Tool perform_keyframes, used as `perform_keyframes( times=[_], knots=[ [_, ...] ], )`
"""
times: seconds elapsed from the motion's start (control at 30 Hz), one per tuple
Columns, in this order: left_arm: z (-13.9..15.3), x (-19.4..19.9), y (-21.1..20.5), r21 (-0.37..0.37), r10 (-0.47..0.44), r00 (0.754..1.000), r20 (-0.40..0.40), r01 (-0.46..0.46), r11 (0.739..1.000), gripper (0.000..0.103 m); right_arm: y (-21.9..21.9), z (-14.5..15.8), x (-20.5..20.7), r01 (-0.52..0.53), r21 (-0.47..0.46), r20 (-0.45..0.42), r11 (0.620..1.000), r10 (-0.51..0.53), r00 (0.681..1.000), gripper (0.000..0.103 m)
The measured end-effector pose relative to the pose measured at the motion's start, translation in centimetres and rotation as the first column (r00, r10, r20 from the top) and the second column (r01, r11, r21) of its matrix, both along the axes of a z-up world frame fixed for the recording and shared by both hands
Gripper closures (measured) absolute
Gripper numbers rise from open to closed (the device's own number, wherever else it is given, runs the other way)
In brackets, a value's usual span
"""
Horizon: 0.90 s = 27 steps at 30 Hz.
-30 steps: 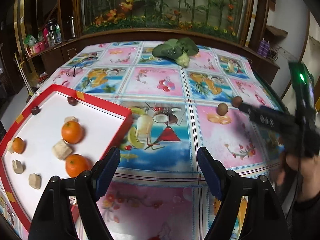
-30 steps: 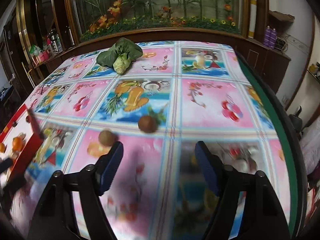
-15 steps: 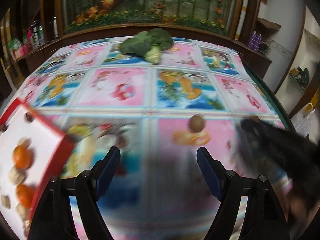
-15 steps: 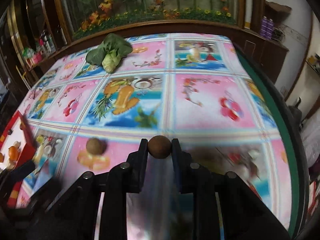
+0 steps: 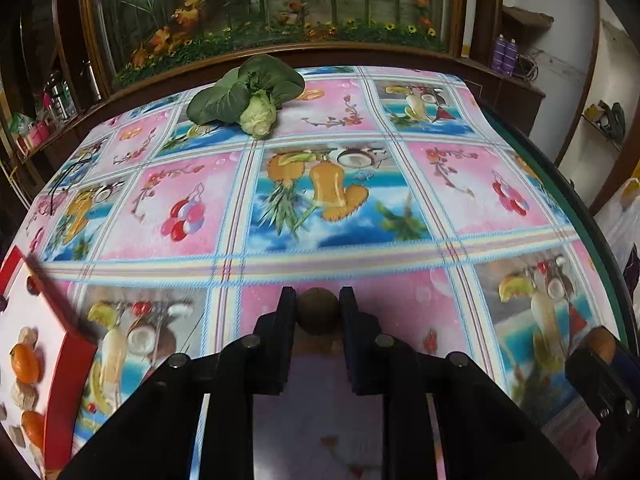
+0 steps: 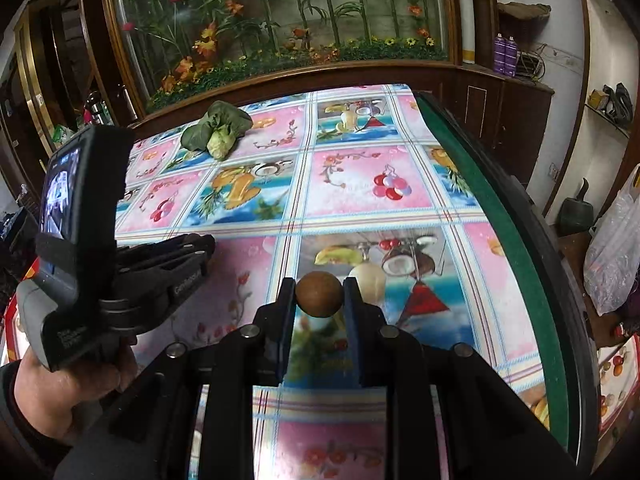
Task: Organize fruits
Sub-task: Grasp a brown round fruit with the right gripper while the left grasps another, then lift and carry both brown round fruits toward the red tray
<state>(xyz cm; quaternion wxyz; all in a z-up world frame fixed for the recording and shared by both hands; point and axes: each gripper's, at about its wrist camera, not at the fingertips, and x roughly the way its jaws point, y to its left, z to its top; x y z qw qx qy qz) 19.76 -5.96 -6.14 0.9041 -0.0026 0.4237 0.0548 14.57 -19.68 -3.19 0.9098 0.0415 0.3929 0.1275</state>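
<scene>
In the left wrist view my left gripper point(image 5: 318, 303) has its jaws closing, and both pads press on a small round brown fruit point(image 5: 318, 317) on the patterned tablecloth. My right gripper point(image 6: 319, 286) is shut on a second brown fruit point(image 6: 319, 299), held just above the cloth. That right gripper point(image 5: 600, 354) also shows at the lower right of the left wrist view. A red tray with a white floor point(image 5: 64, 360) lies at the far left and holds oranges point(image 5: 24, 362), beige chunks point(image 5: 24, 394) and small dark fruits point(image 5: 31, 283).
A leafy green vegetable point(image 5: 248, 96) lies at the table's far side. The table's green edge point(image 6: 520, 240) runs down the right, with a plastic bag point(image 6: 612, 256) beyond it. A hand point(image 6: 60, 376) holds the left gripper close on the left.
My left gripper moved right, away from the tray, to the brown fruit and closed on it. My right gripper closed on the other brown fruit and carried it off the cloth.
</scene>
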Motion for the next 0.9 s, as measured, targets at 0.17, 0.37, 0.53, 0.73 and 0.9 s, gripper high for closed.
perform_keyframes(
  times=[0.17,0.37,0.53,0.73,0.9],
  knots=[
    [0.0,-3.1,0.0,-0.004,-0.019,1.0,-0.01,0.019,1.0,0.083,1.0,-0.4,-1.2,-0.012,-0.01,-0.005,1.0,0.011,1.0,0.078],
    [0.1,-6.2,0.3,-0.034,-0.052,0.998,-0.023,0.051,0.998,0.082,2.2,-1.0,-3.0,-0.001,-0.028,-0.02,1.0,0.001,1.0,0.078],
    [0.6,-9.1,1.1,-0.068,-0.063,0.998,-0.014,0.062,0.996,0.082,3.1,-0.9,-4.4,0.008,-0.027,-0.018,1.0,-0.009,1.0,0.078],
    [0.9,-11.8,2.6,-0.1,-0.058,0.998,0.016,0.06,0.993,0.082,4.8,-1.3,-5.8,0.008,-0.014,-0.025,1.0,-0.008,1.0,0.078],
    [0.9,-12.9,3.8,-0.113,-0.04,0.998,0.046,0.045,0.993,0.083,6.0,-1.4,-6.7,-0.002,-0.004,-0.002,1.0,0.002,1.0,0.078]
  ],
)
